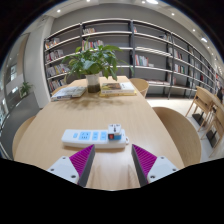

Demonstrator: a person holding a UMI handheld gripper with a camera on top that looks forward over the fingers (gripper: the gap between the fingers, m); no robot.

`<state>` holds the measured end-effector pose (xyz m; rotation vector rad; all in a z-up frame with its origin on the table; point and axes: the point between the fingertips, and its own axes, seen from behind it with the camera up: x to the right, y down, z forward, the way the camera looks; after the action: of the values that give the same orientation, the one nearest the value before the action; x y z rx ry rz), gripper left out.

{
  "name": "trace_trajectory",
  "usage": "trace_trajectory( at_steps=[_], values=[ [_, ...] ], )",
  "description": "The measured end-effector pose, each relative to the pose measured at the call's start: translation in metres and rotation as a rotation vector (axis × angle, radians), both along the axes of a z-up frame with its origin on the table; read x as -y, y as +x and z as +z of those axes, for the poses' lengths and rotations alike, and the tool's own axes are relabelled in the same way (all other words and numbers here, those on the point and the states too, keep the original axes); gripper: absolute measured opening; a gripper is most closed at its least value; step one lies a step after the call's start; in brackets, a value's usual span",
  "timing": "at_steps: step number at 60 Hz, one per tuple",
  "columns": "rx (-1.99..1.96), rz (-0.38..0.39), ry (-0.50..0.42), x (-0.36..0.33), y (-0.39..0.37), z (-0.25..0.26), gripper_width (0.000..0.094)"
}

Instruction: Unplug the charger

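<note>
A white power strip [92, 137] lies flat on the round wooden table [60, 115], just ahead of my fingers. A small white charger [115, 130] is plugged into its right end and stands upright, with a red switch beside it. My gripper [113, 158] hovers above the table just short of the strip, with its magenta pads [82, 158] wide apart and nothing between them. The charger sits slightly right of the middle line between the fingers.
A potted green plant [93, 64] stands at the far side of the table, with open magazines [70, 91] beside it. Wooden chairs [181, 128] ring the table. Long bookshelves [140, 45] line the back wall.
</note>
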<state>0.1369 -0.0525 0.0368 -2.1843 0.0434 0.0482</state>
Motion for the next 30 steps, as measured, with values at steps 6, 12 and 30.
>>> trace_trajectory(
  at_steps=[6,12,30],
  values=[
    [0.021,0.020,-0.009,-0.041,-0.003,-0.008,0.0651],
    [0.034,0.016,0.008,-0.066,0.000,-0.007,0.0527],
    [0.011,0.038,-0.027,-0.071,0.005,-0.010,0.0146]
  ],
)
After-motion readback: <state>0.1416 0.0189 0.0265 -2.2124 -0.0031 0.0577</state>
